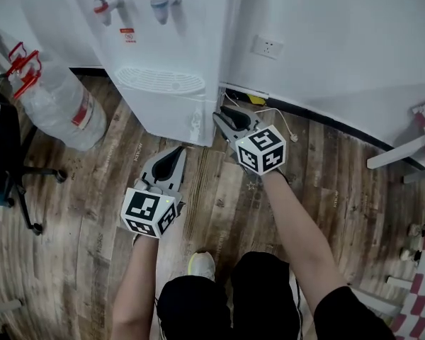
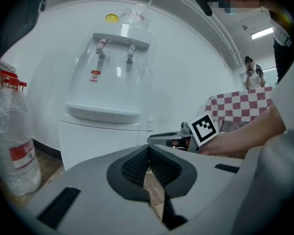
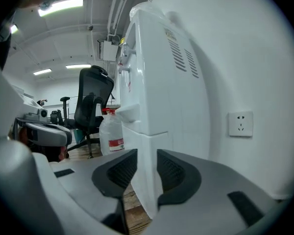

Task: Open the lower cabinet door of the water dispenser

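The lower cabinet door [image 1: 166, 115] is being seen as the white front panel under the drip tray of the water dispenser [image 1: 163, 34], which is standing on the wooden floor [image 1: 85, 211]. The right tool [image 1: 222, 119] is being held low, just beside the dispenser's front right corner. Its jaws are parted and nothing is being pinched. In the right gripper view the cabinet's upright corner edge is being framed in the gap between the pads; contact cannot be told. That edge is running vertically, straight ahead of this tool and in line with its slot. The left tool [image 1: 177, 151] is being held clenched and empty in front of the dispenser, farther from the door. The right tool is judged the nearer, so the coming move is likely being set up on that upright edge, to be drawn outward from the dispenser.
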Motion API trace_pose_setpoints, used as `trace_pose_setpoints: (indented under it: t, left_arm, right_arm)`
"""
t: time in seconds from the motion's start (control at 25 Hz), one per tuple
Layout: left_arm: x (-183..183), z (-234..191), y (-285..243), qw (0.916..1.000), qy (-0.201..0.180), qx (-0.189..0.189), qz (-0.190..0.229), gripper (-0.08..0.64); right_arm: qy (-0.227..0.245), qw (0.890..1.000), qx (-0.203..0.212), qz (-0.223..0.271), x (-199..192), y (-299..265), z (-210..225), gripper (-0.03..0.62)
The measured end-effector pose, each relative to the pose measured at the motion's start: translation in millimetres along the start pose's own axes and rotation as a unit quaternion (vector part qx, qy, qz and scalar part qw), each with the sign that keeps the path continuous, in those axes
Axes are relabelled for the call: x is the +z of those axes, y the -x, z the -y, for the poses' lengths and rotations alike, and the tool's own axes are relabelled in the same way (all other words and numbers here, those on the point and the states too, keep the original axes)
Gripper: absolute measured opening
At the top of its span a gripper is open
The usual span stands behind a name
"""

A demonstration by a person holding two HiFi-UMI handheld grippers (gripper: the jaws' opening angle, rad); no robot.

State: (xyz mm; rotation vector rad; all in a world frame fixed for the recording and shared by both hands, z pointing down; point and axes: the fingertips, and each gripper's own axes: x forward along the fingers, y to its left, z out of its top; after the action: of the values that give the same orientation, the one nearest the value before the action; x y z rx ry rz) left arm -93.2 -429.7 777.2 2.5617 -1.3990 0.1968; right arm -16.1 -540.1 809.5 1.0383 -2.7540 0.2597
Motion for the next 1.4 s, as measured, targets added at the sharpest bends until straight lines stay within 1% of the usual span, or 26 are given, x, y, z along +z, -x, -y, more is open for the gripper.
trace_pose_setpoints:
  t: [0.04,0.08,0.4,0.52,0.88,0.96,1.0,1.2,1.4]
  left_arm:
    - [-0.1,-2.3,-0.8,1.0000,0.002,0.002,0.000,0.014]
    - [-0.5,-4.0,-1.5,1.0000,0.004,0.002,0.000,0.014]
    - [-10.9,-10.7,-0.1,0.9999,0.008,0.008,-0.011,0.014]
    - [-15.5,-15.1,4.1,0.9997,0.012,0.014,-0.016,0.014]
    - [-18.1,-24.7,10.9,0.9993,0.015,0.029,-0.017,0.014]
    - [-17.8,-24.8,11.6,0.9993,0.014,0.030,-0.016,0.014]
    - [-18.2,-25.0,11.7,0.9993,0.014,0.031,-0.016,0.014]
    - [-21.7,-22.0,14.0,0.9992,0.016,0.033,-0.017,0.014]
    - [-17.1,-21.6,18.8,0.9992,0.015,0.037,-0.011,0.014]
  right_arm:
    - [0.002,1.000,0.000,-0.002,-1.2,-2.2,1.4,0.138]
    - [0.002,1.000,-0.001,-0.002,-2.2,-3.7,3.2,0.154]
    - [-0.001,1.000,-0.001,0.015,2.8,-18.0,13.6,0.213]
    - [-0.001,1.000,0.000,0.024,9.2,-23.3,14.4,0.216]
    - [0.026,0.999,-0.015,0.023,10.4,-25.6,13.6,0.218]
    - [0.025,0.999,-0.017,0.022,10.9,-24.8,13.7,0.215]
    - [0.025,0.999,-0.018,0.022,11.2,-24.8,13.9,0.197]
    - [0.014,0.999,-0.017,0.023,11.6,-24.3,13.2,0.198]
    - [0.005,1.000,-0.016,0.023,10.5,-20.8,8.8,0.189]
